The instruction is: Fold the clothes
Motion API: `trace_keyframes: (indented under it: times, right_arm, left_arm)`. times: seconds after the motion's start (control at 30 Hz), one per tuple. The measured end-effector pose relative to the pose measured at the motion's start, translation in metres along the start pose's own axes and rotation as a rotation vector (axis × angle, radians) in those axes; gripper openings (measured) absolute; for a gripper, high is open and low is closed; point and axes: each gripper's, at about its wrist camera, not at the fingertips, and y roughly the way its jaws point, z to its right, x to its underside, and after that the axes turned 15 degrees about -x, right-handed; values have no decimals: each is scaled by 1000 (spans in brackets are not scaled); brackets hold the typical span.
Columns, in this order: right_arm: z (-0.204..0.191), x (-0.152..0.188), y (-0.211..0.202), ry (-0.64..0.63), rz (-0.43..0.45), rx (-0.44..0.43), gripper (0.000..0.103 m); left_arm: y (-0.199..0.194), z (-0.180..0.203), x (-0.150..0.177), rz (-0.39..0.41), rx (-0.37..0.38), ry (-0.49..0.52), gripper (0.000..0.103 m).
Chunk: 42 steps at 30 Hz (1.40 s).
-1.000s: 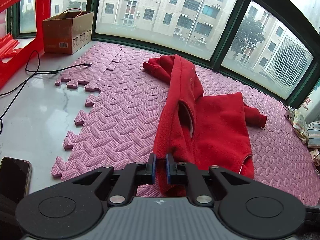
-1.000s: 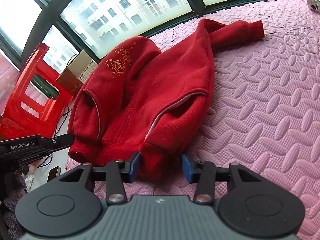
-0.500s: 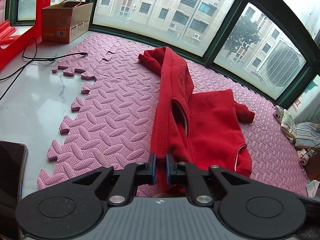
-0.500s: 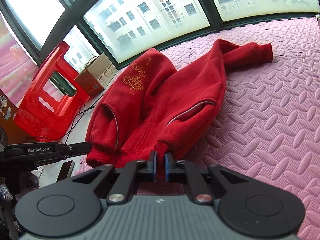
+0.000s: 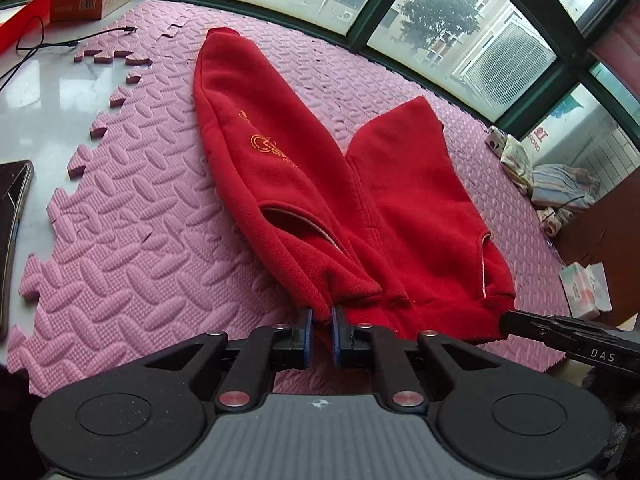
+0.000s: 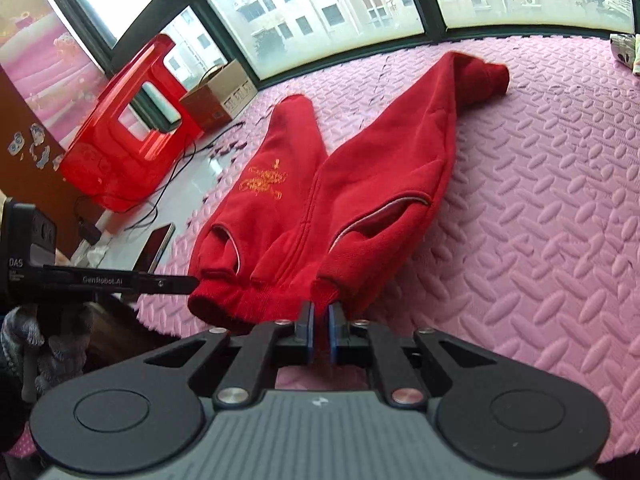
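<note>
Home sunroom: pink foam mat point(image 5: 160, 240), wraparound windows point(image 6: 320, 12), apartment blocks outside.

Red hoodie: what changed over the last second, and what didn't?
The right gripper, open around the hem corner a second ago, has shut on the red hoodie. With both corners held, the hoodie was pulled toward the person and spread out, the gold embroidery now facing up. The left gripper stayed clamped on its hem corner; the pink foam mat and cardboard box stayed put.
</note>
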Motion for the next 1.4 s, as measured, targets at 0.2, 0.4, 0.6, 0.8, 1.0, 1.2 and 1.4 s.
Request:
trace_keyframes:
  times: [0.2,0.4,0.6,0.8,1.0,1.2,1.4]
  right_arm:
    - [1,10,-17,-17,-58,58,10]
    - [24,-35,-25,-53,5,141,19]
    - [52,-104,-7,-63,102,155,30]
    - [81,-174,14,-8,203,151,43]
    - [114,-230,49,18,207,198,50]
    - [158,-251,78,150,200,169,50]
    - [205,-260,101,340,182,82,48]
  left_arm:
    - [-16,-5,3,-13,14,54,11]
    - [-32,11,-13,68,20,126,14]
    - [-3,49,-31,73,71,188,18]
    - [38,92,-45,22,142,251,29]
    - [64,123,-54,-6,185,306,35]
    - [81,135,-55,-40,215,328,38]
    - [90,137,-58,-58,237,337,39]
